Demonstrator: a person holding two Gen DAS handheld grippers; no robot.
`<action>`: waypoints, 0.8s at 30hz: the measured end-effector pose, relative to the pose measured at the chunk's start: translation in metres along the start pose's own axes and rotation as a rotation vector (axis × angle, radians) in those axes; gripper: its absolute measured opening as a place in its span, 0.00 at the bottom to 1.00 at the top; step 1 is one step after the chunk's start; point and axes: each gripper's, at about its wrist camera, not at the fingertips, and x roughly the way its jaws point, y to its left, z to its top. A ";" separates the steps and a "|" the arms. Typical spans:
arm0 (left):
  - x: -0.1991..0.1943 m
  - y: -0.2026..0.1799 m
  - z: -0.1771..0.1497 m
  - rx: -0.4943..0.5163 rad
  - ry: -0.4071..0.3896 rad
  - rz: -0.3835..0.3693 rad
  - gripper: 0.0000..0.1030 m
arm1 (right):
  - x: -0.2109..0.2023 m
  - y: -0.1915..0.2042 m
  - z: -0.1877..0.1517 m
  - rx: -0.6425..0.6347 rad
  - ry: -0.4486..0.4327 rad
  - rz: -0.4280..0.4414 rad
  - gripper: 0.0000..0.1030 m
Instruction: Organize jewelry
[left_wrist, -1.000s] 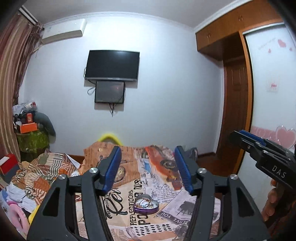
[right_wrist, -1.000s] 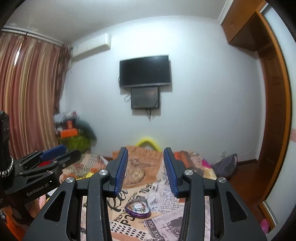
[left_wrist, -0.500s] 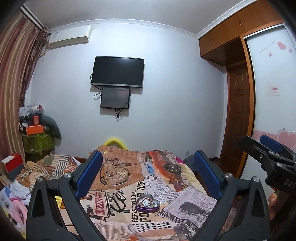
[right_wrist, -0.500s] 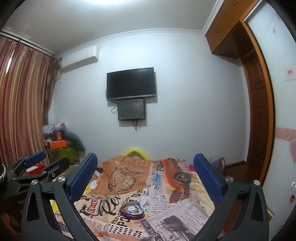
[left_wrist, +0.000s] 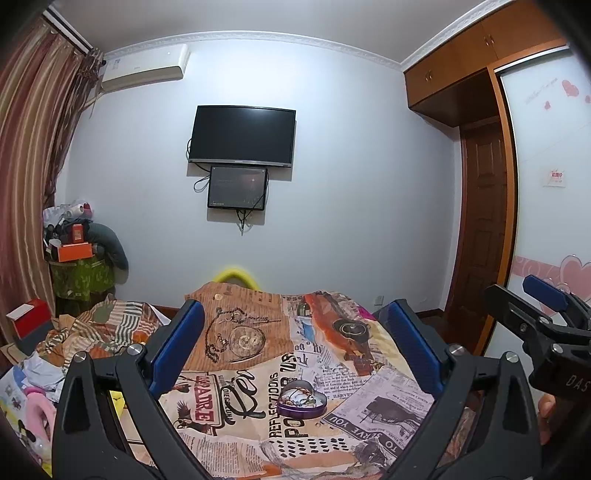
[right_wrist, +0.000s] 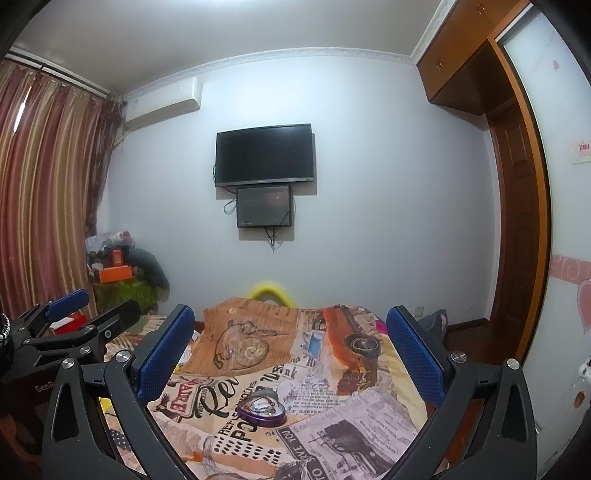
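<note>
Heart-shaped tin (left_wrist: 302, 398) on the bed (left_wrist: 258, 376), jewelry (left_wrist: 300, 396) inside it, television (left_wrist: 242, 136) on the wall behind, wardrobe (left_wrist: 480, 221) right, curtain (left_wrist: 29, 177) left.

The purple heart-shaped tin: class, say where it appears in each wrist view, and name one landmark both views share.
Left wrist view: purple heart-shaped tin lies low, just right of centre, on the printed bedspread.
Right wrist view: the tin lies low, left of centre.
Shared landmark: the wall-mounted TV, above it in both.

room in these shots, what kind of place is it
Most likely a home bedroom: a bed under a printed cover, a wall-mounted TV, a built-in wardrobe, and striped curtains.
</note>
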 end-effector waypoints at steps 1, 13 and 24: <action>0.001 0.000 -0.001 -0.001 0.003 0.000 0.97 | 0.000 0.000 -0.001 0.001 0.004 -0.001 1.00; 0.007 0.002 -0.002 -0.002 0.020 0.008 0.97 | 0.002 -0.001 0.001 0.003 0.030 0.004 1.00; 0.011 0.003 -0.004 -0.006 0.029 0.006 0.97 | 0.006 -0.004 0.002 0.012 0.054 0.011 1.00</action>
